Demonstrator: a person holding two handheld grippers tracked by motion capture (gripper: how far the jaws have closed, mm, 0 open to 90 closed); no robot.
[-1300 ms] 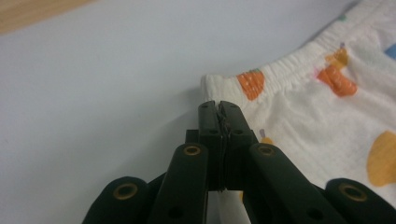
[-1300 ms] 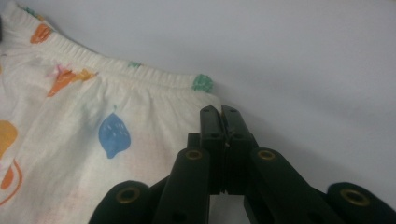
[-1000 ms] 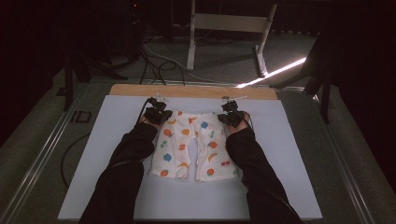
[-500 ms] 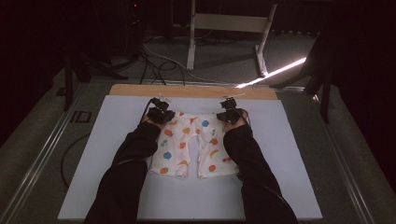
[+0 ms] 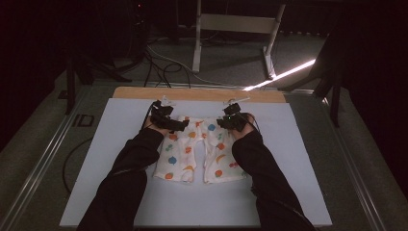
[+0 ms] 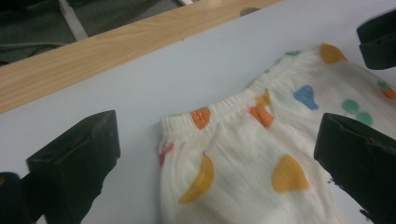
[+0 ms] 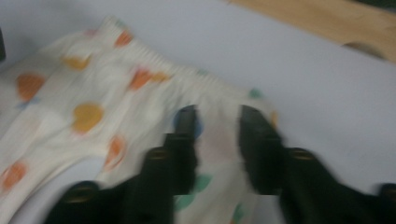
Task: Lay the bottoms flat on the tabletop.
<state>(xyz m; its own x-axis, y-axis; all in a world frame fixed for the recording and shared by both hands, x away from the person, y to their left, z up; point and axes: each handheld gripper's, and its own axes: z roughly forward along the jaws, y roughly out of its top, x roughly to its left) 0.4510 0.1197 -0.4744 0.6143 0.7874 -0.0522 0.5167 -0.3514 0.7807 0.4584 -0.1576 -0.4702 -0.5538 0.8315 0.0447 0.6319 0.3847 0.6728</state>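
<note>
Nearest the lower edge of the high view: two dark sleeves (image 5: 120, 187) reaching forward over the pale blue tabletop (image 5: 96, 159). Between them, flat on that tabletop: small cream shorts (image 5: 197, 154) printed with orange, yellow, blue and green fruit shapes, leg openings toward the person, elastic waistband toward the far side.

Farther on, at the waistband's two corners: left tool (image 5: 169, 123) at the left corner, right tool (image 5: 230, 122) at the right corner, well apart from each other, a cable trailing from each.

Left tool (image 6: 215, 154) in its own view: jaws wide apart, just opened further, one off the fabric's edge over bare tabletop, the other over the cloth; waistband corner lying between them, pressed by neither.

Right tool (image 7: 217, 140) in its own view, blurred: jaws parted by a narrow gap, just closed a little; cream cloth visible in the gap near the waistband; contact between pads and fabric not to be told, no fold seen pinched.

Beyond the waistband: a bare band of tabletop, then a light wooden strip (image 5: 202, 94) along the far edge. Farther still: grey floor, dark cables, white frame legs (image 5: 196, 45) and a bright slanting line of light (image 5: 281, 74).
</note>
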